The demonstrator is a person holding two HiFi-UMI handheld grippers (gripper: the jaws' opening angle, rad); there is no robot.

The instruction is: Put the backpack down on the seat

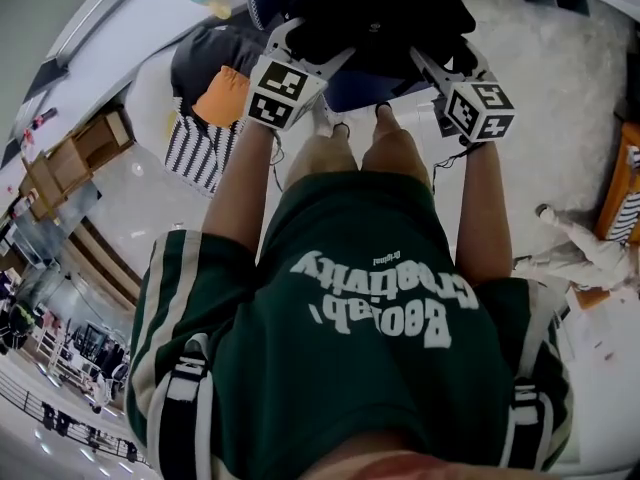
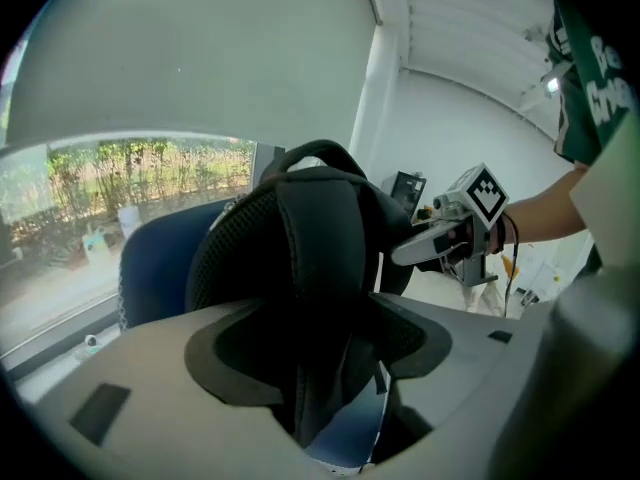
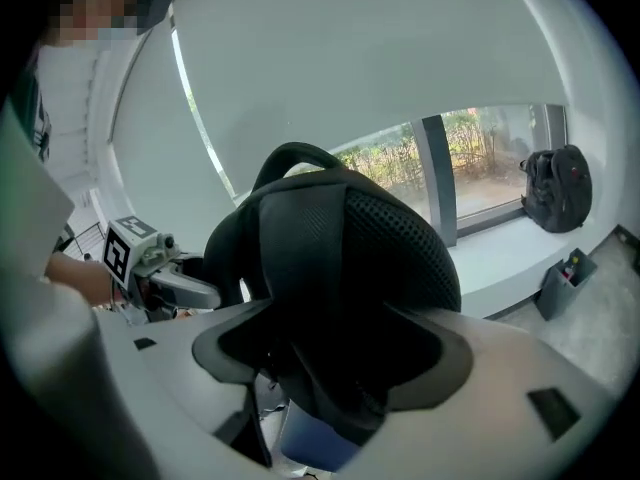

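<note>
A white wall (image 3: 380,58) rises above a low window (image 3: 470,158) with green trees (image 3: 485,133) outside and a pale sill (image 3: 510,253).

White lettering on the green shirt (image 1: 372,298) shows upside down, not clearly legible.

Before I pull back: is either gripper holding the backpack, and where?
Nothing is held. Left gripper and right gripper both stand open, each with a padded strap of the backpack between its jaws, not pinched.
</note>
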